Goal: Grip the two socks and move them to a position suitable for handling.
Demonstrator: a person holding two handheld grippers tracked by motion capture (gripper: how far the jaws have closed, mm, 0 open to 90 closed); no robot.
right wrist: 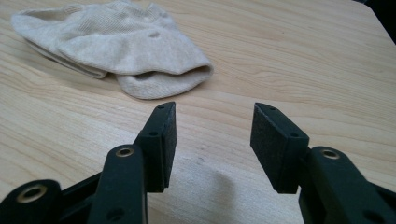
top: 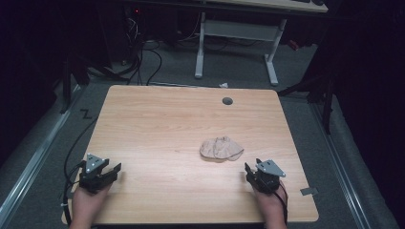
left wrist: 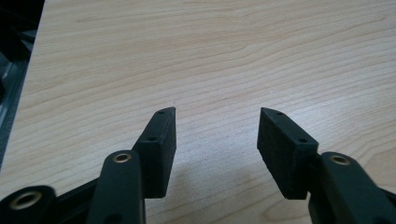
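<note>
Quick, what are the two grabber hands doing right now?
Left gripper: open, holding nothing.
Right gripper: open, holding nothing; the beige sock lies apart from it.

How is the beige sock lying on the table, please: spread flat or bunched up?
Bunched up: the sock lies crumpled with overlapping folds on the table, not flat.

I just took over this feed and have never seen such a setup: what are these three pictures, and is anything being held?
No robot here: a person holds a hand-operated tool in each hand. The high view looks down on a wooden table, with the left gripper and right gripper near its front edge. The other two pictures come from cameras riding on each gripper, looking along its black jaws. A beige cloth item, possibly socks, lies just ahead of the right gripper. Both grippers are open and hold nothing.
</note>
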